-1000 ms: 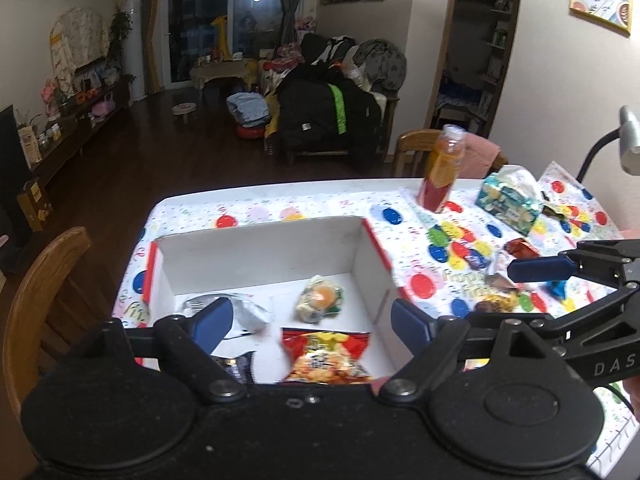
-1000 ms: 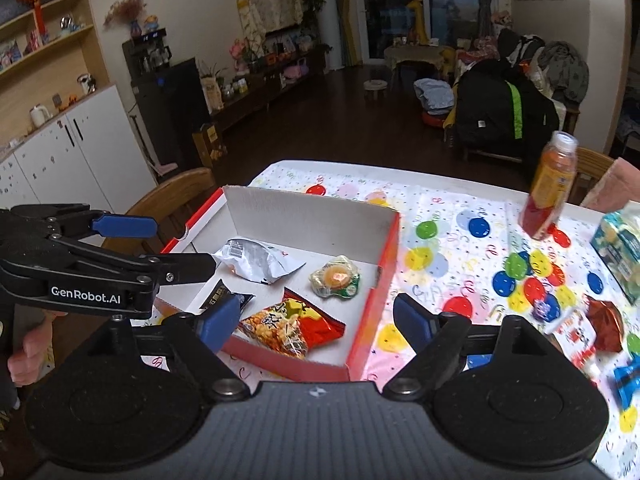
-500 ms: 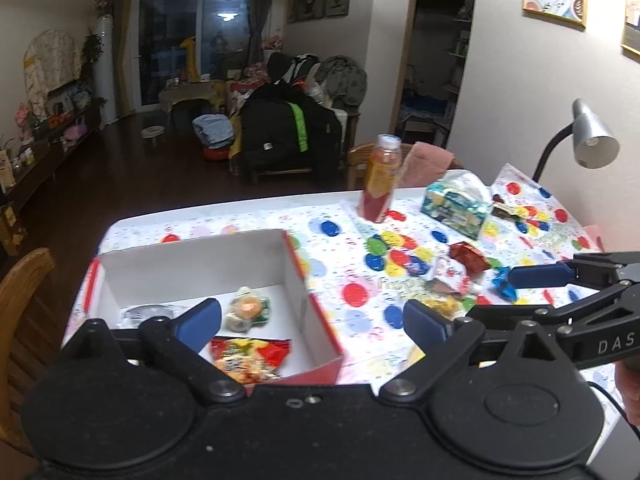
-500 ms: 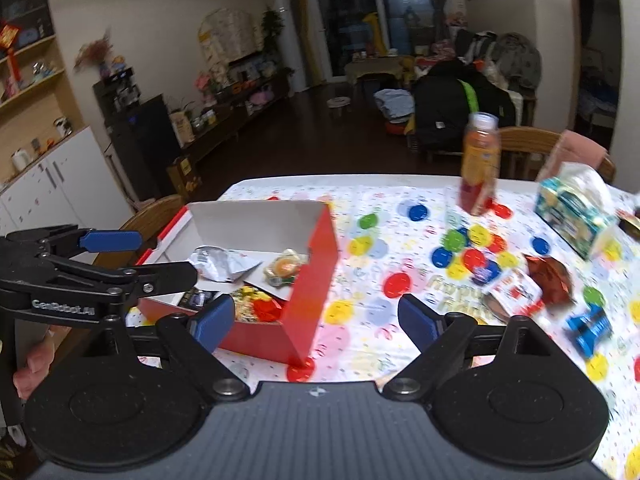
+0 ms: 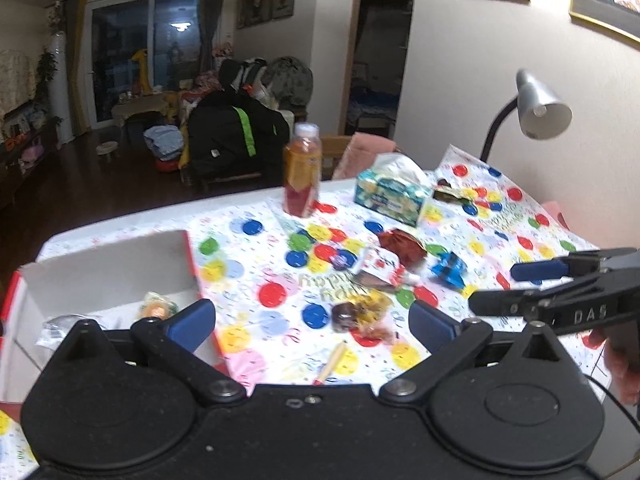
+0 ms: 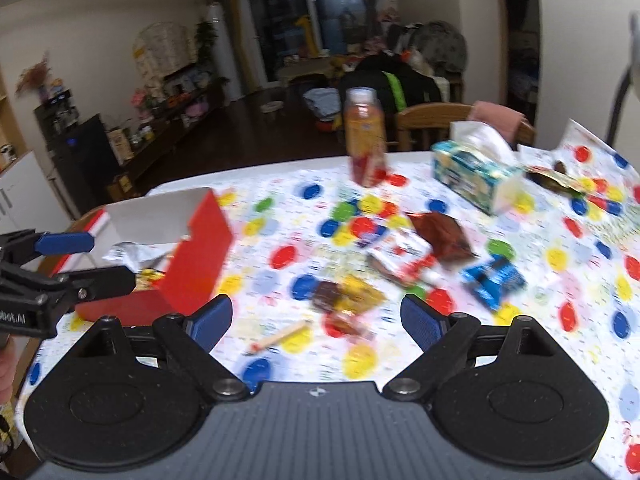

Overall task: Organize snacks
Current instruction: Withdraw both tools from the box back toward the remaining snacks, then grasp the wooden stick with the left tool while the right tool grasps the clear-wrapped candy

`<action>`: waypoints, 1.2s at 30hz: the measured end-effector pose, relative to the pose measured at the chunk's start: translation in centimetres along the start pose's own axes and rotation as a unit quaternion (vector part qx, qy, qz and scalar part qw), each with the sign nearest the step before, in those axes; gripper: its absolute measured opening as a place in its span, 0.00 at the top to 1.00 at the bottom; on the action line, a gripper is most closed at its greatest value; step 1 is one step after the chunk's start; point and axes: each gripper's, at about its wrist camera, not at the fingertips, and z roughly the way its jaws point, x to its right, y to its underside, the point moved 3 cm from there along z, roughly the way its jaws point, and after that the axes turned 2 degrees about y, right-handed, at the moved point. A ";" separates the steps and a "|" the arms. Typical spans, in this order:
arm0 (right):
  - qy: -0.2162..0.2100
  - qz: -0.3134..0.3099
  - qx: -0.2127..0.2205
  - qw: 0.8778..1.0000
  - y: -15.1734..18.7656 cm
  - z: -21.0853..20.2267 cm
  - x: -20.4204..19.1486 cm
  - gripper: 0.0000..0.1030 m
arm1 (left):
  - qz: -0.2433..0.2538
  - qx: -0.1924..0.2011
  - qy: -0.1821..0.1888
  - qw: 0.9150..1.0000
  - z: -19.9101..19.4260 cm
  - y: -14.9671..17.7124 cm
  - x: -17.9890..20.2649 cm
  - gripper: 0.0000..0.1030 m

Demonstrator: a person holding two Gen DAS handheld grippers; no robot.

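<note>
A red box with a white inside (image 5: 100,268) (image 6: 200,248) stands at the table's left and holds several snack packets, among them a round orange one (image 5: 156,308). Loose snacks lie on the dotted tablecloth: a yellow-brown packet (image 5: 360,312) (image 6: 344,296), a red-white one (image 5: 380,270) (image 6: 404,256), a dark red bag (image 5: 404,244) (image 6: 440,232) and a blue packet (image 5: 450,268) (image 6: 492,276). My left gripper (image 5: 312,320) is open and empty, just short of the yellow-brown packet. My right gripper (image 6: 316,318) is open too, over the same spot.
An orange drink bottle (image 5: 302,176) (image 6: 366,136) stands at the back, with a tissue box (image 5: 390,196) (image 6: 468,176) to its right. A wooden stick (image 5: 332,362) (image 6: 280,336) lies near the front. A desk lamp (image 5: 536,108) rises at far right. A chair (image 6: 428,124) is behind the table.
Both views have swung right, away from the box toward the loose snacks. The box now sits at the left edge of each view. Both grippers stay open.
</note>
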 end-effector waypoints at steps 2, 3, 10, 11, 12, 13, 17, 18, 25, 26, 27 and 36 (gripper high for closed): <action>0.009 -0.002 -0.002 1.000 0.4 0.1 1.3 0.11 | 0.002 -0.007 0.003 1.000 1.1 0.5 0.7 0.00; 0.013 -0.005 -0.003 1.000 0.6 0.2 1.9 0.11 | 0.003 -0.013 0.005 1.000 1.8 0.8 0.9 0.00; 0.013 -0.023 -0.030 0.999 2.1 2.6 4.5 0.11 | 0.013 -0.059 0.011 0.998 6.3 3.0 2.0 0.01; 0.012 -0.024 -0.035 0.999 2.2 3.1 4.7 0.11 | 0.013 -0.065 0.009 0.998 6.9 3.3 2.1 0.01; 0.011 -0.025 -0.040 0.999 2.4 3.6 4.9 0.11 | 0.015 -0.069 0.008 0.997 7.4 3.5 2.1 0.01; 0.010 -0.025 -0.044 0.999 2.5 4.1 5.0 0.11 | 0.017 -0.073 0.005 0.997 7.9 3.8 2.2 0.01; 0.006 -0.027 -0.061 0.998 3.0 6.3 5.4 0.11 | 0.022 -0.085 -0.002 0.996 9.7 4.4 2.5 0.02; 0.004 -0.028 -0.064 0.998 3.0 6.8 5.4 0.11 | 0.023 -0.088 -0.003 0.996 10.1 4.5 2.5 0.03; -0.014 -0.048 -0.090 0.995 3.6 11.1 4.7 0.11 | 0.012 -0.116 -0.012 0.993 12.7 5.6 2.1 0.19; -0.019 -0.051 -0.093 0.994 3.6 11.6 4.6 0.11 | 0.009 -0.121 -0.013 0.993 13.2 5.8 1.9 0.21; -0.024 -0.056 -0.096 0.994 3.7 12.1 4.3 0.11 | 0.005 -0.126 -0.014 0.992 13.5 5.9 1.8 0.24; -0.049 -0.081 -0.123 0.988 3.3 16.4 3.0 0.27 | -0.011 -0.156 -0.011 0.988 16.1 6.6 0.9 0.42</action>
